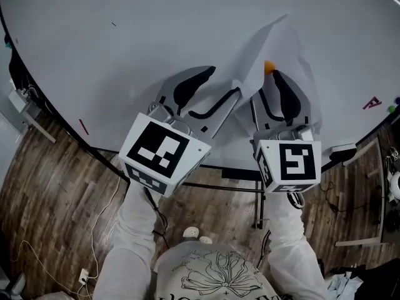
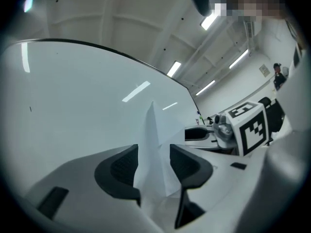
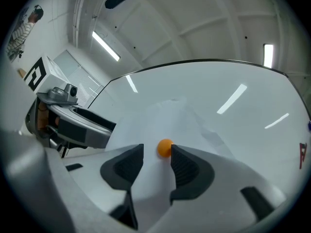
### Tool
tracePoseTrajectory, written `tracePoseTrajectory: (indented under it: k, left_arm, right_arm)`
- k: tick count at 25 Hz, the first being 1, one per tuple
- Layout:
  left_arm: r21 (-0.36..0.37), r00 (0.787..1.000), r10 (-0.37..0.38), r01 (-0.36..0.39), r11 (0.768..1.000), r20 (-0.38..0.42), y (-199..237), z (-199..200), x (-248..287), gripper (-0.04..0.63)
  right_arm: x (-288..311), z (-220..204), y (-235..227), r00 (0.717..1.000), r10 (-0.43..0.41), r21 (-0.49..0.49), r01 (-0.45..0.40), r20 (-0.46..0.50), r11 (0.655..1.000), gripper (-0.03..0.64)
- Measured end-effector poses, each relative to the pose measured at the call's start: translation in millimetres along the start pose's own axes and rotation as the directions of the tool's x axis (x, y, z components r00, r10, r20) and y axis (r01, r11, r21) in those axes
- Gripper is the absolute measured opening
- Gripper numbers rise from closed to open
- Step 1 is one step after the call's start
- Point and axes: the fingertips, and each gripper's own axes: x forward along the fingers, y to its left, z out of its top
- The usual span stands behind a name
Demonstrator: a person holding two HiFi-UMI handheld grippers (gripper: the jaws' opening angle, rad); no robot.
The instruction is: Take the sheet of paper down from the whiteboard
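Observation:
A white sheet of paper point(image 1: 275, 42) lies against the whiteboard point(image 1: 125, 36), its lower left corner peeled away and folded out. An orange magnet point(image 1: 269, 67) sits on the sheet. My left gripper point(image 1: 224, 83) is open, and the raised paper corner point(image 2: 151, 125) stands between its pads without being pressed. My right gripper point(image 1: 270, 80) is open too. In the right gripper view the magnet point(image 3: 165, 147) shows just past the fingertips, close to the right-hand pad, with the paper point(image 3: 160, 115) behind it. The left gripper point(image 3: 82, 125) reaches in from the left there.
A red mark point(image 1: 372, 102) and a green magnet point(image 1: 392, 109) are on the board's right side, and a short red stroke point(image 1: 83, 127) is near its lower left rim. A ledge point(image 1: 340, 149) juts from the rim. Cables run over the wooden floor point(image 1: 56, 199).

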Motion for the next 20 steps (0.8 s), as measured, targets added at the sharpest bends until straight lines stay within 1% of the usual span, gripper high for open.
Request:
tracePoseTrajectory:
  k: [4,9,11,13,16,18,20]
  left_arm:
    - [-0.073,0.994,-0.107,0.108,0.991,0.022,-14,-2,0,0.192]
    - [-0.092,0.987,-0.157,0.161,0.983,0.044,-23,-4,-2,0.192]
    - [-0.116,0.979,-0.192,0.199,0.973,0.067,-26,-2,-5,0.192]
    - [-0.118,0.971,-0.226,0.235,0.965,0.082,-31,0,-8,0.192]
    - [-0.082,0.969,-0.24,0.245,0.966,0.063,-39,-2,-7,0.192]
    - [-0.068,0.974,-0.221,0.224,0.972,0.052,-38,-3,-3,0.192]
    - [-0.06,0.983,-0.181,0.183,0.981,0.041,-35,-3,-1,0.19]
  right_arm:
    - [0,0,0,1.0,0.003,0.012,-0.003,0.0,1.0,0.17]
    - [-4,-1,1,1.0,0.003,0.029,-0.004,0.001,1.0,0.167]
    - [-6,-1,1,1.0,0.011,0.05,-0.012,0.004,0.999,0.161]
    - [-6,-1,3,0.999,0.034,0.075,-0.034,0.012,0.997,0.163]
    - [-5,-2,8,0.999,0.051,0.073,-0.051,0.009,0.996,0.163]
    - [-4,-3,9,0.999,0.047,0.066,-0.047,-0.001,0.997,0.152]
    - [-4,-3,8,0.999,0.051,0.069,-0.051,-0.002,0.996,0.156]
